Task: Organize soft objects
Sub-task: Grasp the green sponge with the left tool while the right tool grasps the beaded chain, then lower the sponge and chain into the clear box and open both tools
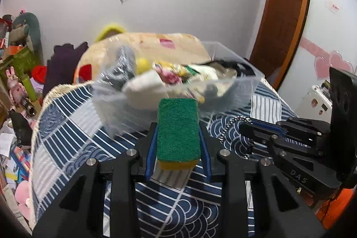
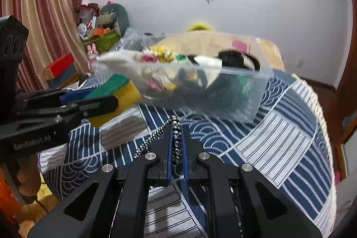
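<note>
The left gripper [image 1: 177, 137] is gripping a sponge [image 1: 177, 131], its blue-padded fingers [image 1: 151, 148] pressing on the two long sides, green scouring face up and yellow foam showing below; in the right wrist view the same sponge [image 2: 116, 90] is sticking out past the fingertips toward the bin. The right gripper [image 2: 176, 139] is pinching a black-and-white braided cord [image 2: 156, 137], its fingers [image 2: 166, 148] drawn nearly together with only the cord between them, a loop of it trailing off to the left. Both tools are hanging above a bed covered in a blue and white patterned quilt [image 2: 279, 137], side by side and near each other. Just ahead of the fingers, a clear plastic bin [image 1: 234, 90] is sitting on the quilt, already holding a jumble of soft things: pale cloth, something floral, something dark, a bit of green. It is blurred, so the pieces cannot be told apart. Behind it a large cream cushion [image 1: 145, 46] is lying at the head of the bed. Judging by this, the sorting is looking well advanced: much is in the bin, two items are in hand and not yet dropped, and little else loose is showing on the quilt. What is left seems to be carrying the sponge and cord over the rim and letting go.
</note>
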The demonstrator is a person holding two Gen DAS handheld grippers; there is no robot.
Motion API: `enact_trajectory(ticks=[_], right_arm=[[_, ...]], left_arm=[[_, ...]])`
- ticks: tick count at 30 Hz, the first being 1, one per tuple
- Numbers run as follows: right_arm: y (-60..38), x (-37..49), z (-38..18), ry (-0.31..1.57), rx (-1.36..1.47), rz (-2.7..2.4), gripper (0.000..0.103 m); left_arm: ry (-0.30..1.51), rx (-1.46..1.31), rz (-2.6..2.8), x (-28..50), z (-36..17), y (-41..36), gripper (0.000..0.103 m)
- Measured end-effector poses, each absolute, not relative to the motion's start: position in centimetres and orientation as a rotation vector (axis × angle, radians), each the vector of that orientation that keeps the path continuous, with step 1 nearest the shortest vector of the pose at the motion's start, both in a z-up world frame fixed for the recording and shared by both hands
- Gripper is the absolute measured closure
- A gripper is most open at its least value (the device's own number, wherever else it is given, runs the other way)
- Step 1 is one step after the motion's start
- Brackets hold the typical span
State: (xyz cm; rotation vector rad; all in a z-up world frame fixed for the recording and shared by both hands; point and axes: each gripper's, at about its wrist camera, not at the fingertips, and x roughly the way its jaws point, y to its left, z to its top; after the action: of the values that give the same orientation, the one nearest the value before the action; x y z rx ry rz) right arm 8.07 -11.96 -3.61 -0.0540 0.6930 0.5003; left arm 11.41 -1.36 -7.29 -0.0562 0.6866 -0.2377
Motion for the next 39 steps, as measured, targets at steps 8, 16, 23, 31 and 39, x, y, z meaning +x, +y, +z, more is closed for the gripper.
enact_trajectory(ticks=[8,16,23,31,39], right_arm=[[-12.2,7.9,-0.5,0.590,-0.061,0.494,0.096],[-12.2,9.6,2.4,0.495,-0.036,0.448,0.096],[-12.1,12.0,3.1,0.480,-0.025,0.387,0.096],[-11.7,14.9,1.8,0.550,-0.023,0.345,0.096],[-11.6,15.5,-0.4,0.641,-0.066,0.357,0.096]], left_arm=[[0.598,-0.057,-0.205,10.4,-4.2,0.0,0.069],[0.532,-0.046,-0.185,11.8,-1.9,-0.1,0.069],[0.538,-0.078,-0.179,14.9,-1.5,-0.4,0.069],[0.598,-0.077,-0.185,18.6,-3.8,-1.2,0.069],[0.613,0.005,-0.177,19.7,-5.2,-1.9,0.065]])
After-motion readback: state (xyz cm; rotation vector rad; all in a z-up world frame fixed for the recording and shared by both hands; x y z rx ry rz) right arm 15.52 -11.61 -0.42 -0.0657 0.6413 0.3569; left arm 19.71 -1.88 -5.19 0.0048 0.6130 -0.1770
